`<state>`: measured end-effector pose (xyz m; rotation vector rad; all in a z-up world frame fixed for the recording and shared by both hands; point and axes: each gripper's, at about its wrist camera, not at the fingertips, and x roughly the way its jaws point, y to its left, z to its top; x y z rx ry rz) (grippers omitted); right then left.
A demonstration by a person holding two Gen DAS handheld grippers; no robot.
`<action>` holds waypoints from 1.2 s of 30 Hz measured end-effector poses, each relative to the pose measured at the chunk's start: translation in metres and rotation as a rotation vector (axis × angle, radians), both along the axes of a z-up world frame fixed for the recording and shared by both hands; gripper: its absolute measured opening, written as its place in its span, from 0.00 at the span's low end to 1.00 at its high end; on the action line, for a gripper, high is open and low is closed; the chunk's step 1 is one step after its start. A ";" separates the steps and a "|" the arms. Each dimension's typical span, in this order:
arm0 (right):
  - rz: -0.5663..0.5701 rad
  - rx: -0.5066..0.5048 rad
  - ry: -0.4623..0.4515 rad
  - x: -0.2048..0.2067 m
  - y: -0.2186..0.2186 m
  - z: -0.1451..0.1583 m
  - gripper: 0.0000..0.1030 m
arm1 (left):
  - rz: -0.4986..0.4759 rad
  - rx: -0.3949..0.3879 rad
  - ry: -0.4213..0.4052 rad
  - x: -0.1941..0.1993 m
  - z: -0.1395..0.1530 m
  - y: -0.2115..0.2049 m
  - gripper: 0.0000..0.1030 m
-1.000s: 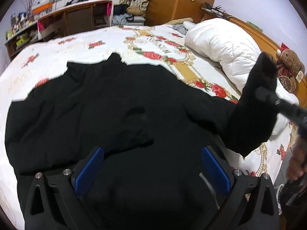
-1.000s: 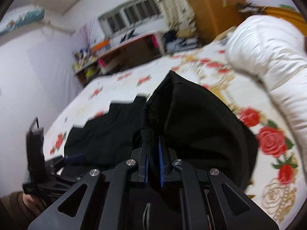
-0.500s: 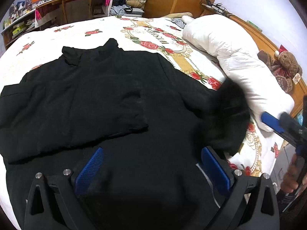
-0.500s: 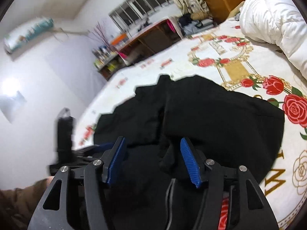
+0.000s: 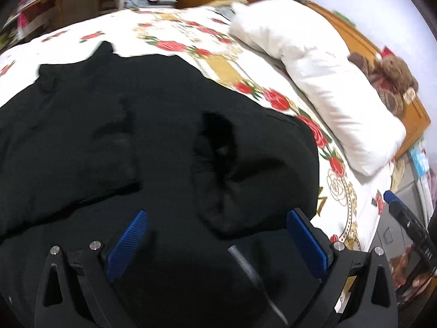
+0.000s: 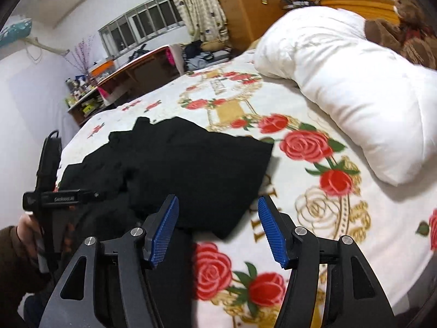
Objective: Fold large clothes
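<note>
A black garment [image 5: 114, 125] lies spread across my rose-print bedspread [image 6: 314, 169], its collar at the far end and one sleeve [image 5: 240, 169] folded in across the body on the right. I hold my left gripper [image 5: 215, 235] above the near hem, its blue pads [image 5: 128, 240] standing wide apart with nothing pressed between them; a grey zip [image 5: 245, 265] shows on the cloth just below. My right gripper [image 6: 218, 229] hangs over the garment's near right corner, jaws having just been opening, parted about halfway and empty, the black cloth lying under them untouched by either pad. From the right wrist view my other hand [image 6: 27, 232], in a dark brown sleeve, grips the left tool's handle at the left edge. A rolled white duvet [image 6: 355, 95] lies along the right side of the bed, with a brown teddy bear [image 5: 390, 79] beyond it against the wooden headboard [image 5: 415, 120]. A desk [image 6: 142, 68] stands at the far wall.
</note>
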<state>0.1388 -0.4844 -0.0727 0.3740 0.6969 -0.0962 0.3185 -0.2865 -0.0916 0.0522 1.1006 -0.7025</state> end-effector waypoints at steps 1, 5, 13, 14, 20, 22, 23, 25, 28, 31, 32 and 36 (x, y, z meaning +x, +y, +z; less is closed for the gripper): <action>-0.007 0.004 0.009 -0.001 -0.002 -0.004 0.63 | -0.011 0.014 0.005 0.001 -0.003 -0.008 1.00; -0.026 0.010 0.020 -0.006 -0.008 -0.019 0.64 | -0.020 0.115 0.017 0.011 -0.024 -0.035 1.00; -0.039 0.030 0.039 -0.008 -0.012 -0.037 0.64 | 0.035 0.103 0.091 0.023 -0.044 -0.046 0.96; -0.041 0.032 0.043 -0.007 -0.011 -0.038 0.64 | 0.026 0.102 0.092 0.021 -0.044 -0.048 0.87; -0.051 0.028 0.067 0.000 -0.007 -0.043 0.64 | -0.014 0.071 0.041 0.010 -0.022 -0.056 0.35; -0.050 0.030 0.070 0.001 -0.005 -0.041 0.64 | -0.012 0.049 0.017 0.008 -0.009 -0.053 0.20; -0.051 0.028 0.070 0.002 -0.003 -0.041 0.64 | -0.007 0.039 0.007 0.008 -0.002 -0.051 0.16; -0.054 0.019 0.071 0.003 0.000 -0.038 0.64 | 0.008 0.010 -0.017 0.006 0.013 -0.044 0.13; -0.060 -0.005 0.070 0.006 0.006 -0.032 0.64 | 0.029 -0.021 -0.049 0.009 0.034 -0.034 0.12; -0.062 -0.019 0.076 0.012 0.012 -0.029 0.64 | 0.055 -0.059 -0.084 0.011 0.056 -0.019 0.11; -0.060 -0.023 0.075 0.014 0.014 -0.028 0.64 | 0.064 -0.079 -0.087 0.012 0.063 -0.013 0.11; -0.057 -0.038 0.092 0.025 0.024 -0.027 0.64 | 0.109 -0.117 -0.143 0.026 0.095 0.015 0.10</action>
